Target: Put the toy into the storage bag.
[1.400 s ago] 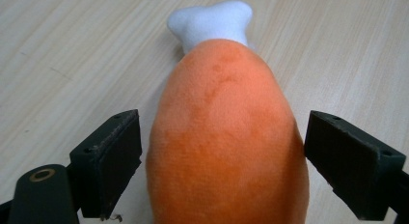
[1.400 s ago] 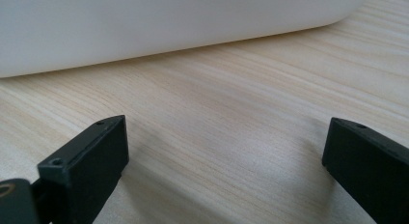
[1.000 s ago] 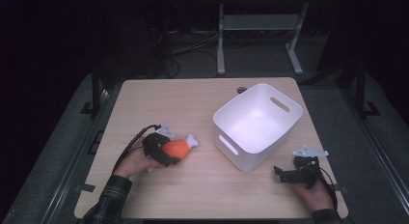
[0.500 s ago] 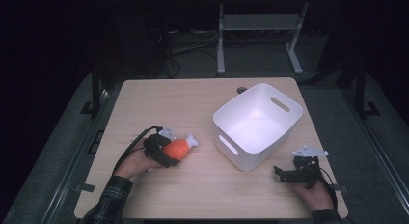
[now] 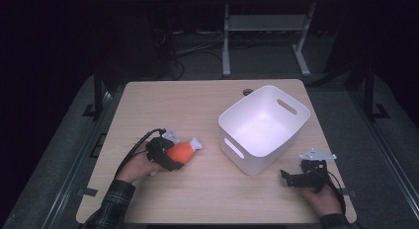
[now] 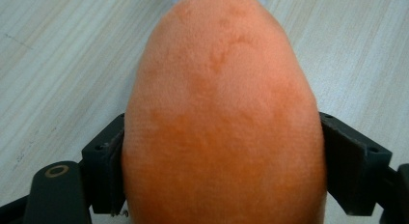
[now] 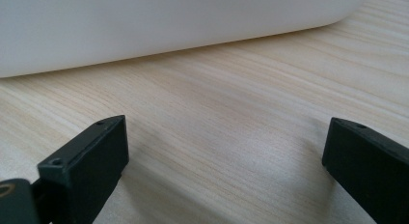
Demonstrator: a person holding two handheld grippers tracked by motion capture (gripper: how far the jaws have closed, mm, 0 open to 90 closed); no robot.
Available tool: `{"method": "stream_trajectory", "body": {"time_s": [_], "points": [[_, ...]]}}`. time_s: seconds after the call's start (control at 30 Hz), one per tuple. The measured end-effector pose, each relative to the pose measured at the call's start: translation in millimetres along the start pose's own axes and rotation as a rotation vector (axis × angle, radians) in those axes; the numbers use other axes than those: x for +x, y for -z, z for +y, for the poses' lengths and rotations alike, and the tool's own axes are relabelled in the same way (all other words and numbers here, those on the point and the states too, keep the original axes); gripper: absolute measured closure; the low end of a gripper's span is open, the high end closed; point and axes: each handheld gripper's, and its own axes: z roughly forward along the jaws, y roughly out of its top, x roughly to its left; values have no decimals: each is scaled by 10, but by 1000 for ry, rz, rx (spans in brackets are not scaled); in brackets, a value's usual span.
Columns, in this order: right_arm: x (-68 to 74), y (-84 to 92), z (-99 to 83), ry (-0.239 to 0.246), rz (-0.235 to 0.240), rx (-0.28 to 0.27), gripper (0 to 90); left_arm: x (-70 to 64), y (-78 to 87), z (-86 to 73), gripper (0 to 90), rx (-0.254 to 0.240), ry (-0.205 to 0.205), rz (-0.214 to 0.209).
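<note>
Your left gripper [image 5: 170, 157] sits at the left-front part of the tabletop [image 5: 197, 105], low over the wood. Its 2 jaws are clamped on an orange plush toy [image 5: 181, 151]; in the left gripper view the orange plush body [image 6: 222, 122] bulges between both black pads, pressed on either side, with bare wood grain beyond it. From the high view the toy's white end [image 5: 196, 142] points toward the bin, and a small white piece shows by the gripper's far side. Your left hand [image 5: 136, 165] wraps the gripper from behind, plaid sleeve [image 5: 111, 204] coming in from the bottom edge.

The white plastic bin [image 5: 264, 128] stands upright on the right half of the tabletop, turned at an angle to the edges, with a slot handle in each end wall. Its inside looks bare white. The toy lies near its left corner but apart from it.

Your right gripper [image 5: 291, 178] rests at the right-front corner, just beside the bin's near corner, not touching. Its jaws stand wide apart and hold nothing; the right gripper view shows plain wood between them and the bin's white wall [image 7: 169, 26] across the top. A grey 3-cornered plate [image 5: 317, 154] sits on top of it. Your right hand [image 5: 323, 197] grips it from below.
</note>
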Motion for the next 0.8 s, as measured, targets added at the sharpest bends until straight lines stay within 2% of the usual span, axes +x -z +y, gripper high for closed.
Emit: {"method": "stream_trajectory", "body": {"time_s": [0.13,0.6,0.8], "points": [[0,0,0,0,0,0,18,-2,18,3,173,1,1,-2],[1,0,0,-1,0,0,18,-22,156,25,173,-52,29,-19],[0,0,0,0,0,0,18,-72,258,98,173,-74,19,-21]]}}
